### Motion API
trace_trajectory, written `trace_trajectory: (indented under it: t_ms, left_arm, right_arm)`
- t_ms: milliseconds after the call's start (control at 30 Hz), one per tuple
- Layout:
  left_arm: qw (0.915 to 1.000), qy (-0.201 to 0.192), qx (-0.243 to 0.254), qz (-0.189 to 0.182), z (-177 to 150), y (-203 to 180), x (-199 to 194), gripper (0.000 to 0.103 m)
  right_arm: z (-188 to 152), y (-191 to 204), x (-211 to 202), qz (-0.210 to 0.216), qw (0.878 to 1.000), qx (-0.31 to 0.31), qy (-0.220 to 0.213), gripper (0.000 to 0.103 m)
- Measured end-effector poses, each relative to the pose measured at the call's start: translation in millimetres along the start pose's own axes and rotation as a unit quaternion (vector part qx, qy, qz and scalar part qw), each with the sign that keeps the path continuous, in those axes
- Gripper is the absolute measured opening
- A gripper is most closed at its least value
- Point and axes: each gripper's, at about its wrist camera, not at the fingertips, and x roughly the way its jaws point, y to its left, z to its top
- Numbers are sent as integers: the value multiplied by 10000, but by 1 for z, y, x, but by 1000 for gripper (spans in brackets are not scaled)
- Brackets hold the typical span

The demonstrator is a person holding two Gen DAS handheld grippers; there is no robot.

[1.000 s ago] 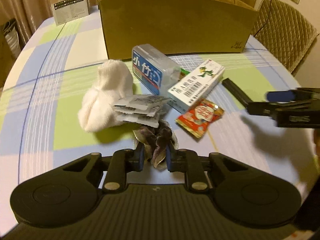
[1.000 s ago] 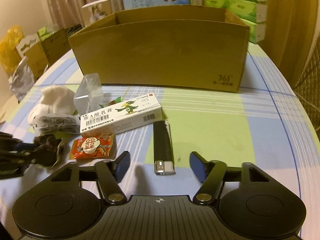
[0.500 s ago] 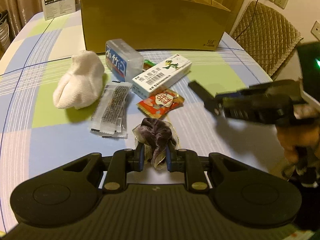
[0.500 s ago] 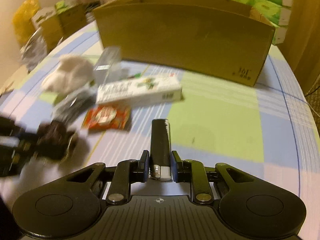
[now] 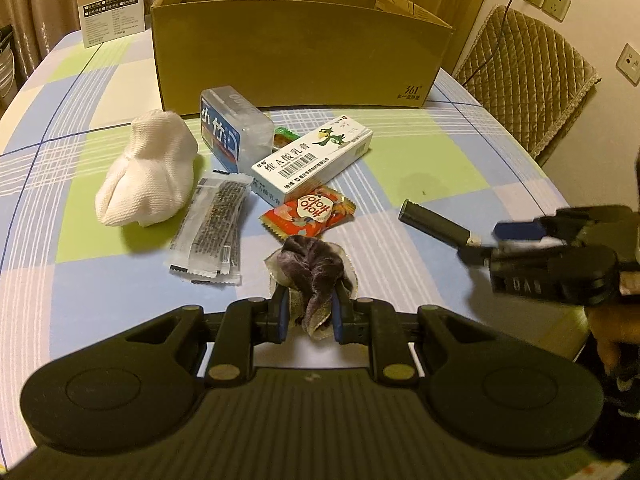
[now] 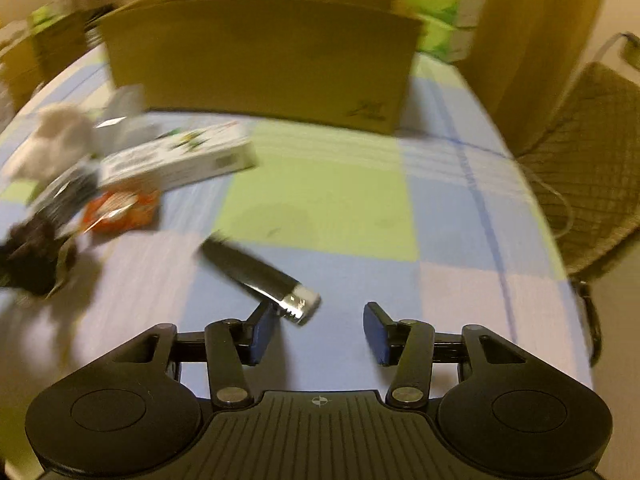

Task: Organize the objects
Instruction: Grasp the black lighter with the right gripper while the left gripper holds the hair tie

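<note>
My left gripper [image 5: 308, 312] is shut on a dark purple velvet scrunchie [image 5: 314, 268], just above the checked tablecloth. A black lighter [image 6: 260, 276] with a silver cap lies slanted on the cloth. Its cap end rests against the left pad of my right gripper [image 6: 318, 320], whose jaws are opening; the right pad stands well clear of it. From the left wrist view the lighter [image 5: 434, 222] sticks out of the right gripper [image 5: 520, 236] at the far right. An open cardboard box [image 5: 296, 52] stands at the back.
On the tablecloth lie a white sock [image 5: 148, 176], a clear box with a blue label [image 5: 232, 132], a white ointment carton [image 5: 316, 156], a red snack packet [image 5: 308, 212] and clear sachets [image 5: 216, 228]. A quilted chair [image 6: 592, 168] stands beyond the right edge.
The right gripper closed on the lighter half a second ago and has since opened; the lighter now lies slanted leftward. The left gripper kept its hold on the scrunchie and drew back a little.
</note>
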Motion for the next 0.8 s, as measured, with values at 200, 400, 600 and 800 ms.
trace_trajectory:
  t_ms: [200, 400, 600, 800]
  left_arm:
    - [10000, -53, -44, 11, 2, 1, 0, 16]
    - [9998, -103, -136, 39, 2, 2, 1, 16]
    - [9996, -130, -234, 80, 3, 6, 2, 16]
    - [9994, -158, -292, 95, 3, 8, 4, 16]
  right_arm:
    - [2, -1, -10, 436, 9981, 267, -338, 89]
    - [11, 9, -6, 655, 9950, 530, -542, 98]
    - [15, 23, 14, 457, 9954, 770, -335, 97]
    - [9, 30, 18, 151, 9955, 823, -452, 92]
